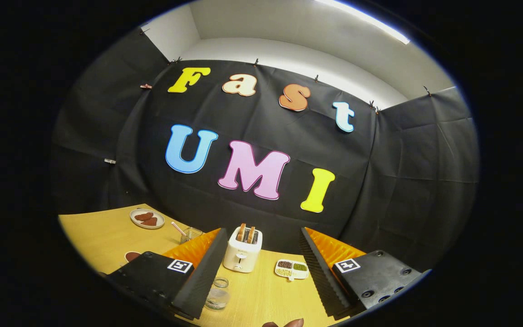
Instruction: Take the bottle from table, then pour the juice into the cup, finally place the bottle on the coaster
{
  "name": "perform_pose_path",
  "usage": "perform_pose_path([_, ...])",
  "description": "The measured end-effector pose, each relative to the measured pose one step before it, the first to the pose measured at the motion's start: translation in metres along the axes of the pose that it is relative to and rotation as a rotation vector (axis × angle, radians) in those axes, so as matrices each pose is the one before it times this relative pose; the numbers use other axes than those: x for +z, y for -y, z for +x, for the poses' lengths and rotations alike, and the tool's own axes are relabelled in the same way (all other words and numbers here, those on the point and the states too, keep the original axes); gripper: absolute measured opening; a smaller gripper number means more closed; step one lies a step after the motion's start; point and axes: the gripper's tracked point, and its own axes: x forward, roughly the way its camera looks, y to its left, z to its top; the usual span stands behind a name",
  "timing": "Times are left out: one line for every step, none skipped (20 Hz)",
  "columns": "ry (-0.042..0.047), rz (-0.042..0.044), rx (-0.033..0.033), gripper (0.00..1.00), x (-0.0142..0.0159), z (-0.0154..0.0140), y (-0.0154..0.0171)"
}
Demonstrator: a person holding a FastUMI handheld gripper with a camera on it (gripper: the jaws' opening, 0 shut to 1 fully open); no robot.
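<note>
Tool (261,268) agape (glass cup (218,294) between)

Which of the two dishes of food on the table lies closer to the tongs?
The white divided dish of grains, beside the toaster, between the open tongs. The round plate holding brown pieces sits farther off.

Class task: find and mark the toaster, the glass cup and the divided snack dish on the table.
toaster (242,255): gripper view, on its front face, beyond the open fingers.
glass cup (218,295): gripper view, on its clear side wall.
divided snack dish (292,274): gripper view, on its white rim.
</note>
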Motion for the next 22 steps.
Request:
perform_pose_path([0.00006, 0.00057, -0.00078, 0.97, 0.00039, -0.00065, 0.00066])
perform_pose_path([-0.00214, 0.00179, 0.00032, 0.97, -0.00090, 0.00014, -0.00113])
perform_pose_path([-0.00201, 0.00132, -0.00018, 0.97, -0.00060, -0.00023, 0.00006])
perform_pose_path([-0.00057, 0.00036, -0.00013, 0.97, 0.00023, -0.00029, -0.00013])
perform_pose_path([0.00259, 0.00152, 0.00263, 0.97, 0.00043, -0.00061, -0.00070])
perform_pose_path([0.00151, 0.00242, 0.00004, 0.97, 0.00072, 0.00012, -0.00010])
perform_pose_path([0.00148, 0.00374, 0.00001, 0.97, -0.00009, 0.00033, -0.00063])
perform_pose_path([0.00209, 0.00671, 0.00310, 0.97, -0.00061, -0.00082, -0.00226])
perform_pose_path([0.00942, 0.00933, 0.00608, 0.97, 0.00099, -0.00065, -0.00273])
perform_pose_path([0.00863, 0.01019, 0.00427, 0.97, 0.00092, -0.00082, -0.00247])
perform_pose_path([0.00680, 0.00873, 0.00533, 0.97, -0.00031, -0.00074, -0.00239])
perform_pose_path([0.00705, 0.00900, 0.00430, 0.97, -0.00114, -0.00020, -0.00273])
perform_pose_path([0.00174, 0.00676, 0.00251, 0.97, -0.00310, -0.00004, -0.00195])
perform_pose_path([-0.00391, 0.00475, 0.00407, 0.97, -0.00526, -0.00047, -0.00269])
perform_pose_path([-0.00558, 0.00221, 0.00399, 0.97, -0.00631, -0.00090, -0.00180])
perform_pose_path([0.00051, 0.00142, 0.00640, 0.97, -0.00502, -0.00131, -0.00296])
perform_pose_path([0.00650, 0.00378, 0.01231, 0.97, -0.00439, -0.00156, -0.00383])
perform_pose_path([0.00993, 0.01033, 0.01427, 0.97, -0.00420, -0.00191, -0.00466])
perform_pose_path([0.00306, 0.01457, 0.01242, 0.97, -0.00628, -0.00148, -0.00376])
perform_pose_path([0.00017, 0.01336, 0.01187, 0.97, -0.00946, -0.00269, -0.00295])
perform_pose_path([-0.00328, 0.00613, 0.00319, 0.97, -0.00882, -0.00133, -0.00117])
perform_pose_path([-0.01005, 0.00144, 0.00124, 0.97, -0.01098, -0.00185, 0.00176])
